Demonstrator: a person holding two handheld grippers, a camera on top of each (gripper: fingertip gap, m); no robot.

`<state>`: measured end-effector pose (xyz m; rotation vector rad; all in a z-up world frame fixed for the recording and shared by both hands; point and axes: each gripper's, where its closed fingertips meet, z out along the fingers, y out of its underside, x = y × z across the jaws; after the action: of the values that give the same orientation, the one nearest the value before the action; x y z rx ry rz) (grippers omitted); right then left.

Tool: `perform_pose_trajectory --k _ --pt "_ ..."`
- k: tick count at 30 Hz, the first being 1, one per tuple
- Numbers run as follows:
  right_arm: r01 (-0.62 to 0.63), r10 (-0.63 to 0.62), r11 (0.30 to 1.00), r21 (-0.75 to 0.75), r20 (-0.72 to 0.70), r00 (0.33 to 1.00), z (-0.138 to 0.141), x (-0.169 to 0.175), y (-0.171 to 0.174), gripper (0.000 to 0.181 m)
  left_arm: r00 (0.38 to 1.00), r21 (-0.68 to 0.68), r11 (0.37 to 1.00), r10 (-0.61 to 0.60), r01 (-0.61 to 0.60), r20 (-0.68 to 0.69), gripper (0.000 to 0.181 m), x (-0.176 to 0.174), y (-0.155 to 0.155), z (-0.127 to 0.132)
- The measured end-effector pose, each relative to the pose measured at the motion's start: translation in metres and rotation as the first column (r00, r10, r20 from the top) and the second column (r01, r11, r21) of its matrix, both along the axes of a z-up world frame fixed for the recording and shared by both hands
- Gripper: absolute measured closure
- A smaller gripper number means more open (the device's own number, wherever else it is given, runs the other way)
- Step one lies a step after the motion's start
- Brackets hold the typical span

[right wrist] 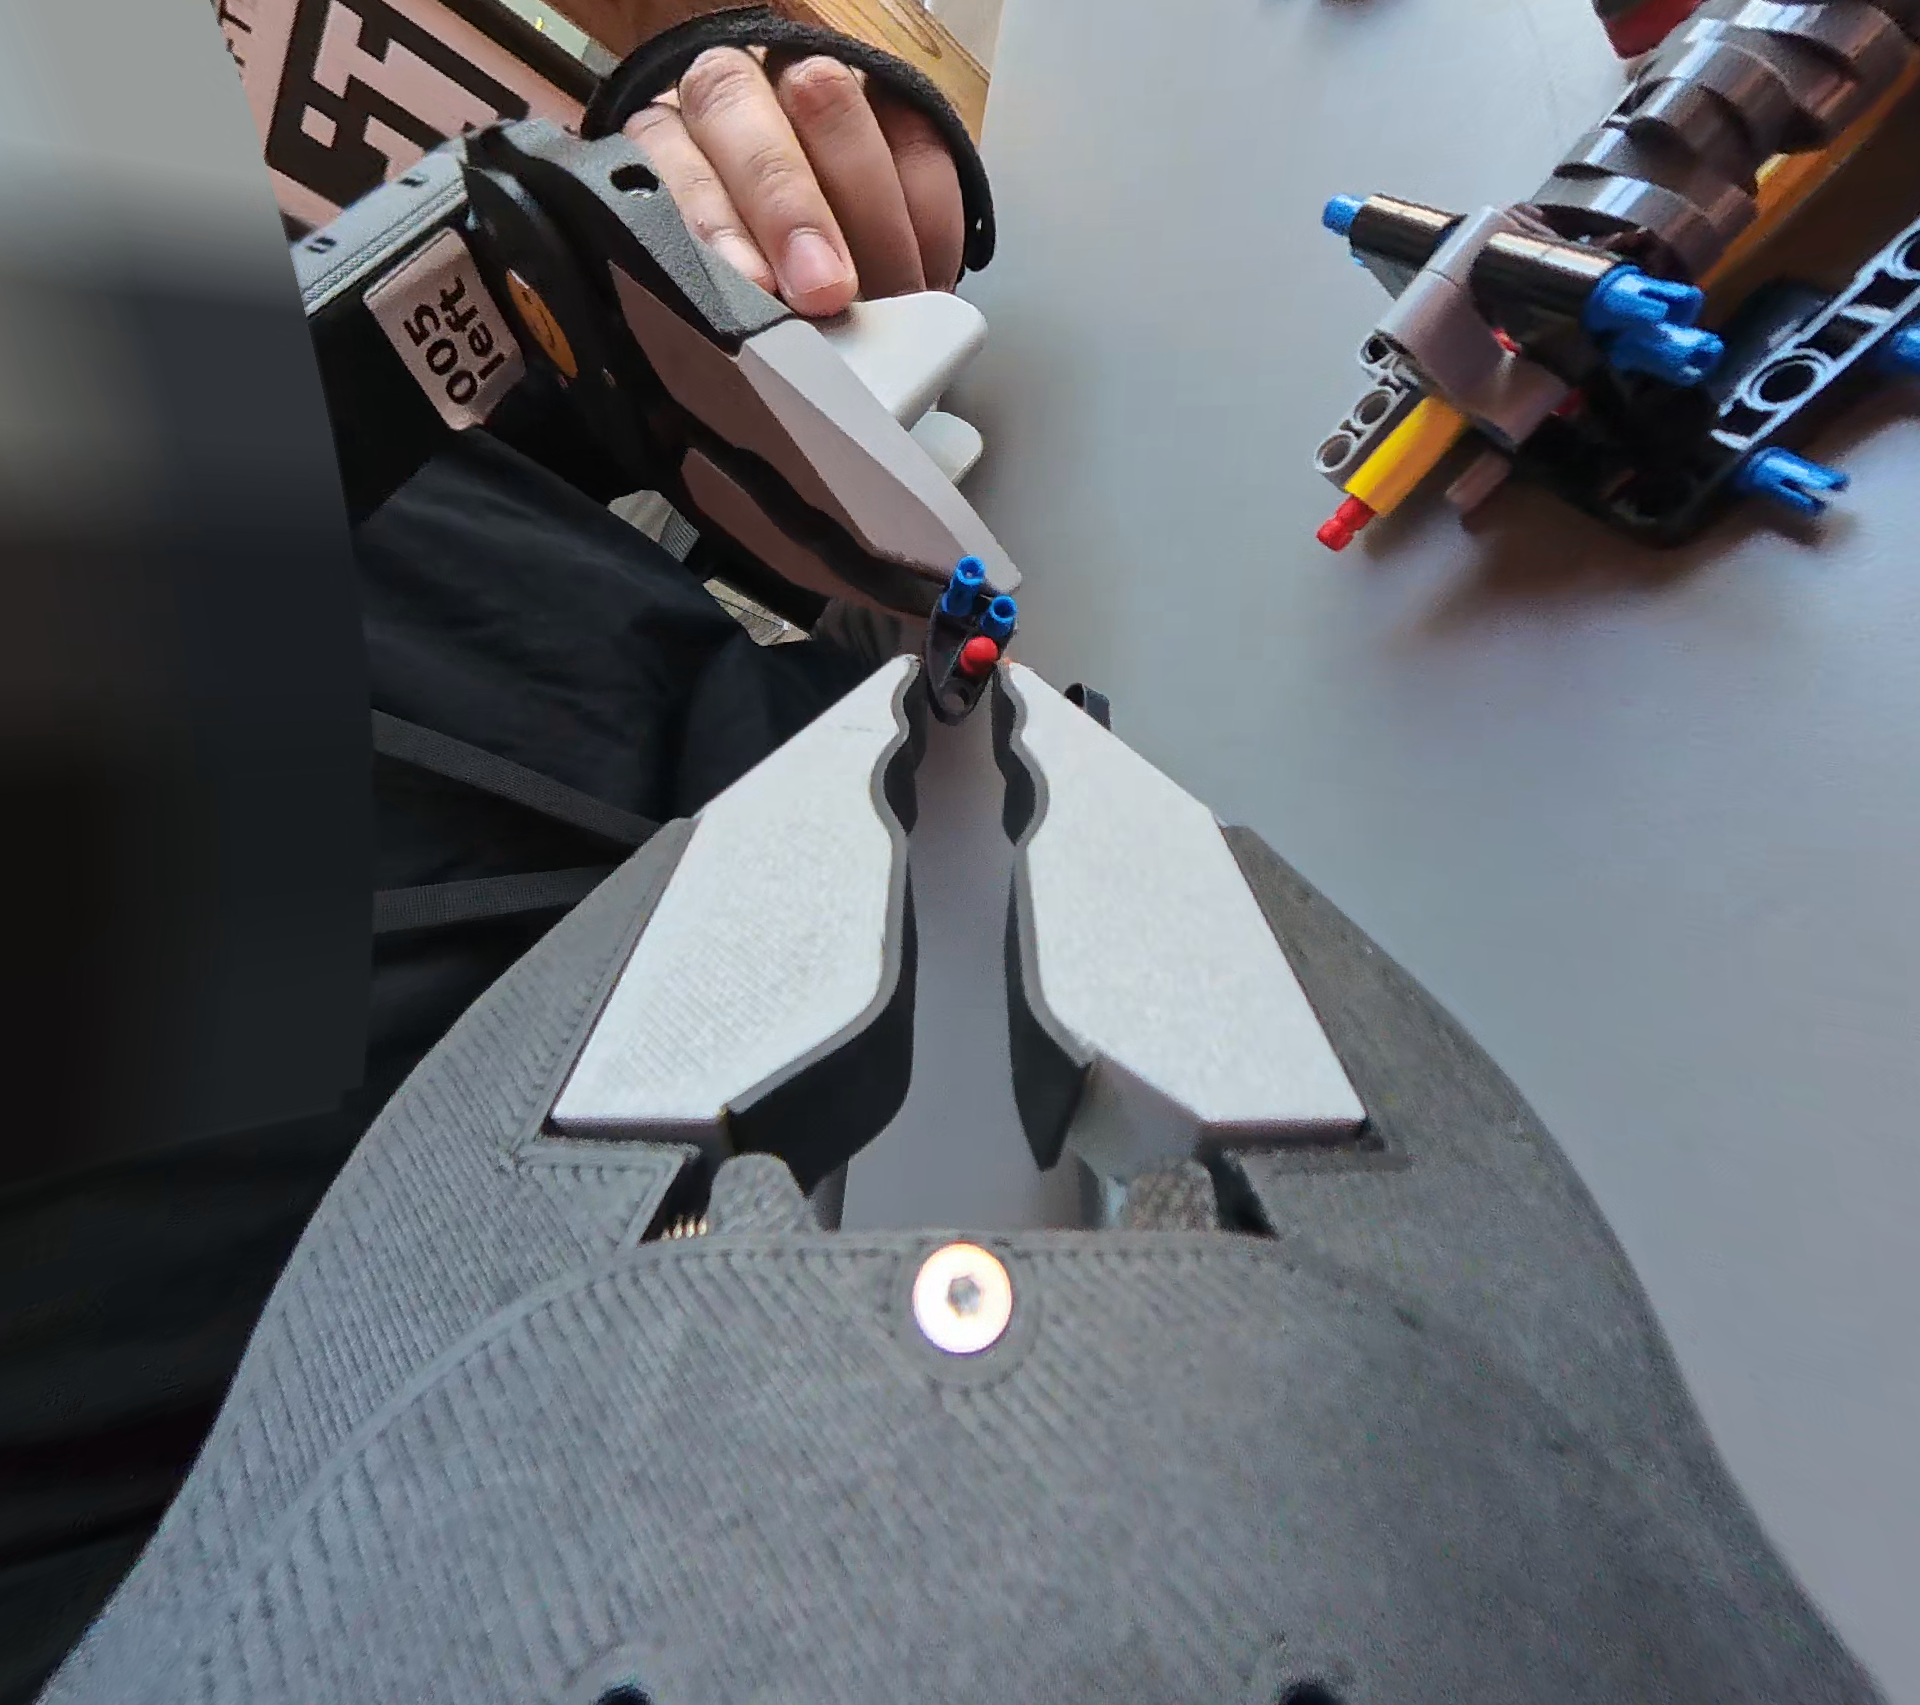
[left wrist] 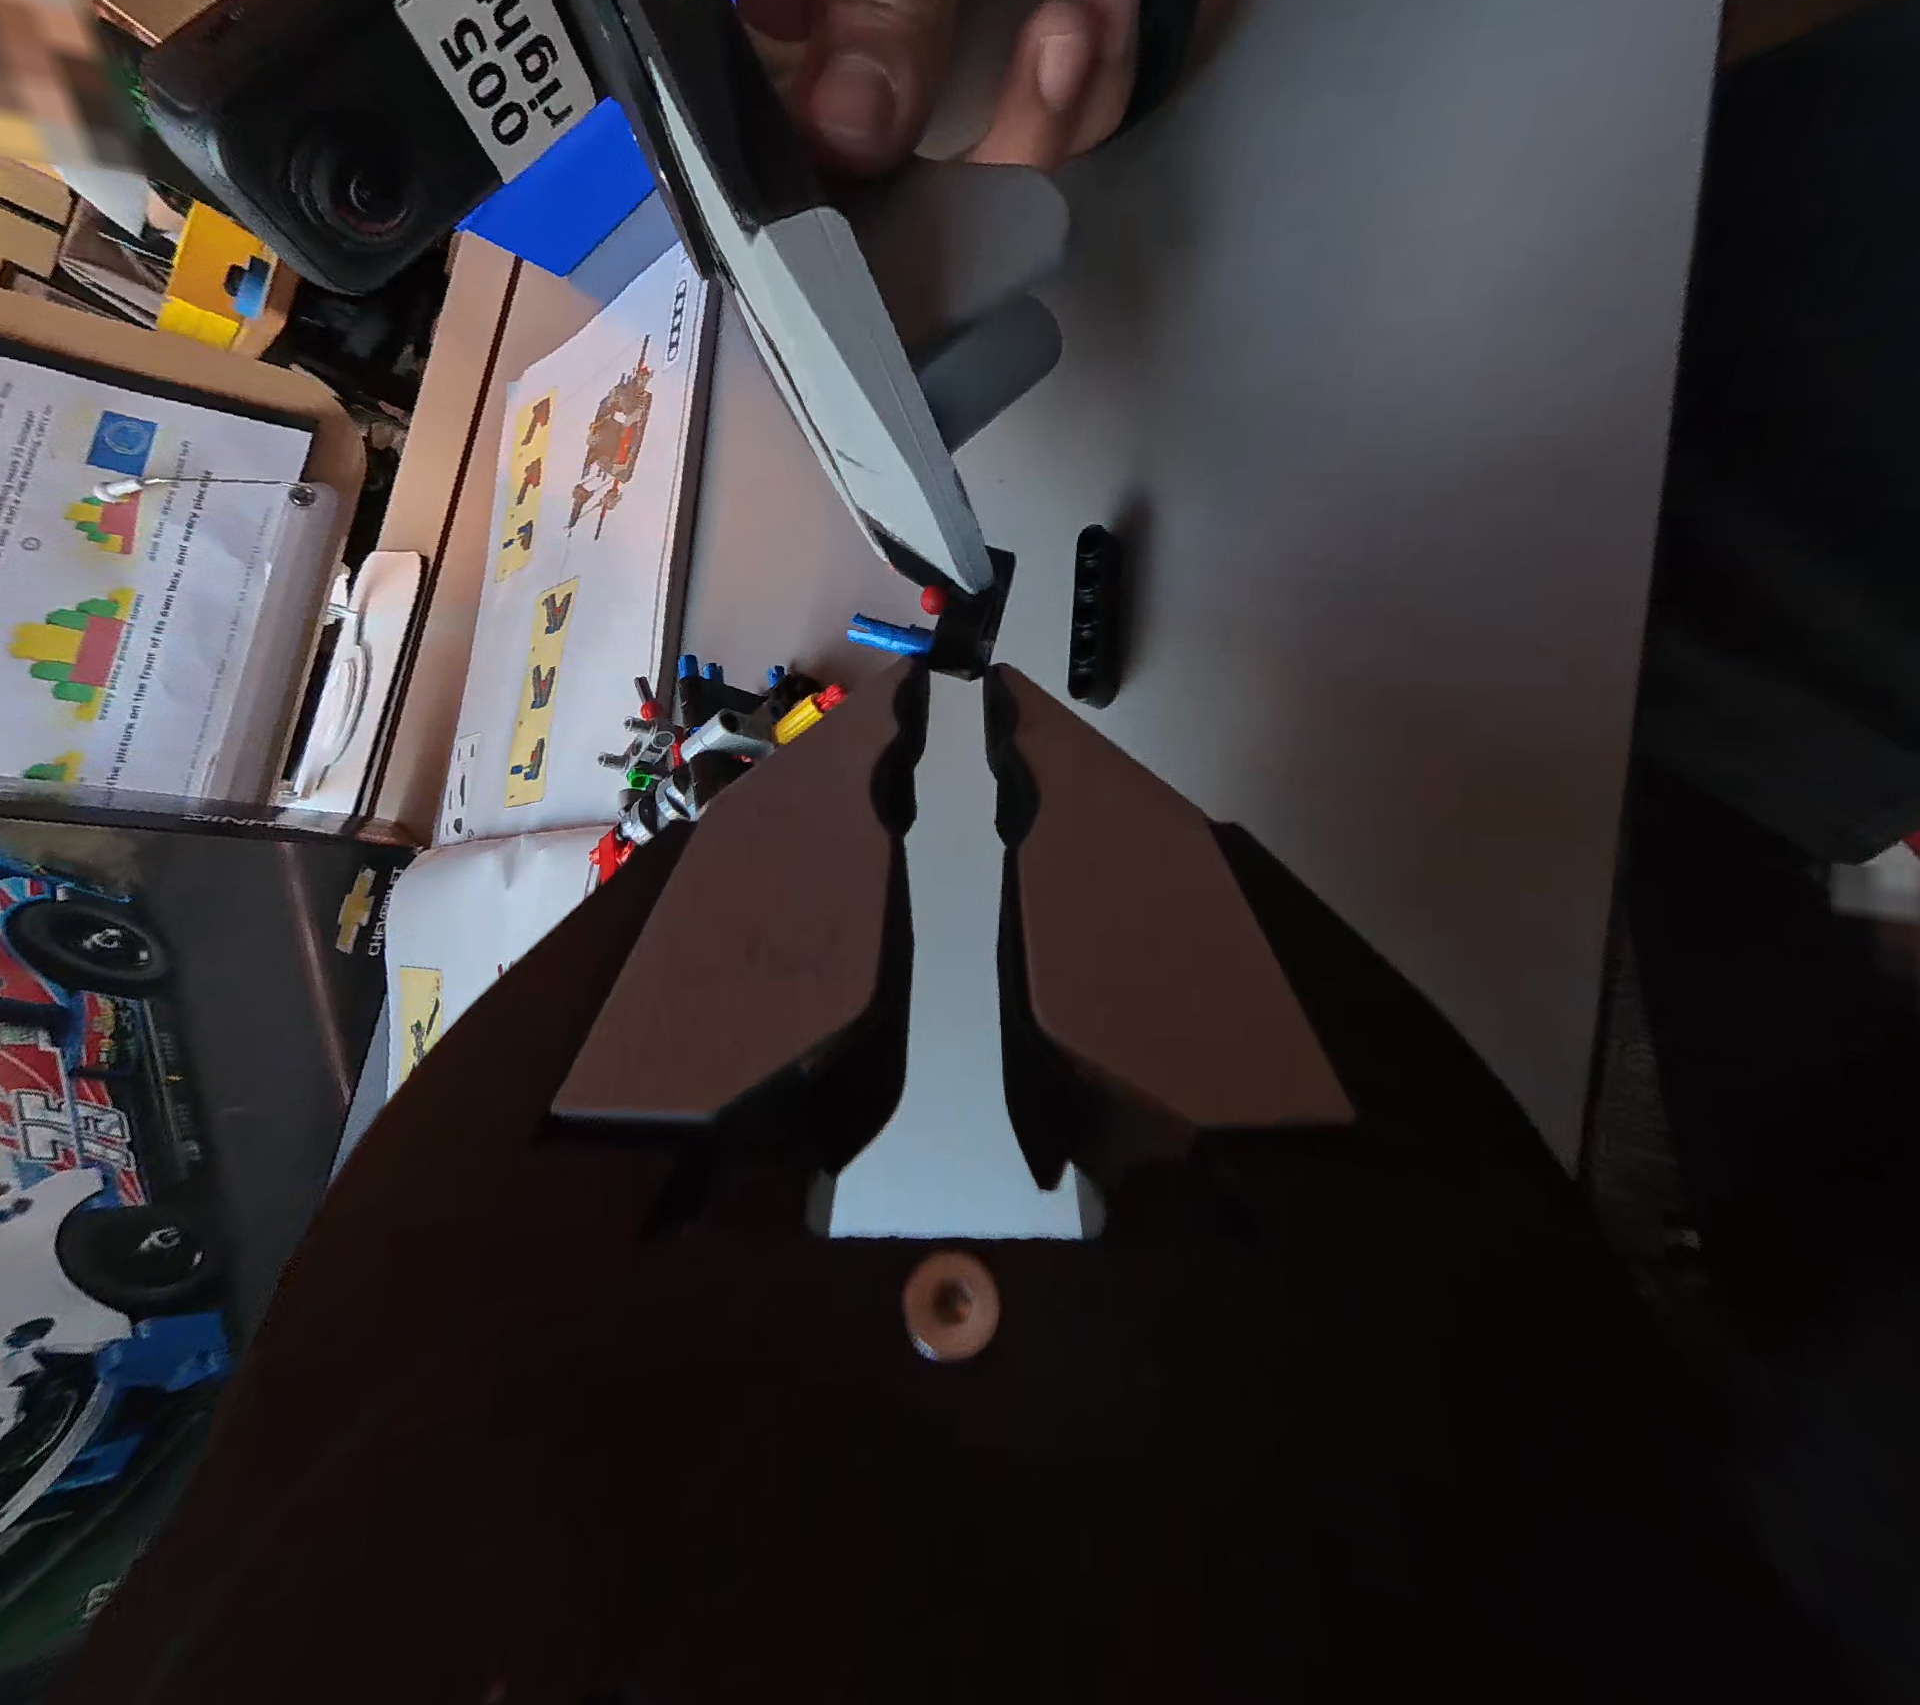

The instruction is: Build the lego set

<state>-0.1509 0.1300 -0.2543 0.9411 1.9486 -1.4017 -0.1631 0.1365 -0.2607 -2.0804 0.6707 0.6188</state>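
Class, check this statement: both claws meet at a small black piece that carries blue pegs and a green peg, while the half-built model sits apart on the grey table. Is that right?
Not quite. The odd peg on the small black piece is red, not green, as the right wrist view shows. The rest holds: the left claw and right claw meet at that piece with its blue pegs, and the half-built model sits apart on the grey table.

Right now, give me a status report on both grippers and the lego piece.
Both grippers, left and right, pinch the small black piece with blue and red pins. Partial model sits apart on the table. Nothing in the way.
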Motion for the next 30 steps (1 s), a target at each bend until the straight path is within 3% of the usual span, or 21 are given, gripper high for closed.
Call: perform_pose_trajectory --k 10,17,21,24,27,28,30 --pt "0.026 -0.026 1.000 -0.003 0.078 0.997 -0.006 -0.002 0.003 0.172 0.997 0.011 1.000 -0.015 0.016 -0.074 0.161 0.007 0.005 0.003" --pt "0.009 -0.011 0.999 0.036 0.075 0.997 -0.012 0.000 0.002 0.172 0.987 -0.044 0.999 -0.007 0.000 -0.162 0.169 0.006 0.009 -0.008" --pt "0.031 -0.033 0.999 0.029 0.061 0.998 -0.010 -0.004 0.003 0.172 0.992 -0.031 0.999 0.026 -0.030 -0.123 0.170 0.002 0.010 -0.006" --pt "0.031 -0.031 1.000 -0.005 -0.004 1.000 0.002 -0.006 0.005 0.170 0.996 0.014 0.996 0.090 -0.091 0.006 0.171 -0.008 0.009 0.003" --pt "0.060 -0.063 0.997 -0.038 -0.106 0.992 0.017 -0.013 0.011 0.161 0.944 0.051 0.986 0.136 -0.158 0.301 0.171 -0.019 0.008 0.015" --pt "0.072 -0.077 0.997 -0.040 -0.158 0.984 0.021 -0.016 0.012 0.158 0.891 0.063 0.983 0.129 -0.173 0.436 0.171 -0.019 0.008 0.020" --pt "0.087 -0.098 0.995 -0.052 -0.257 0.961 0.031 -0.018 0.011 0.154 0.706 0.087 0.982 0.059 -0.169 0.705 0.171 -0.012 0.010 0.034"
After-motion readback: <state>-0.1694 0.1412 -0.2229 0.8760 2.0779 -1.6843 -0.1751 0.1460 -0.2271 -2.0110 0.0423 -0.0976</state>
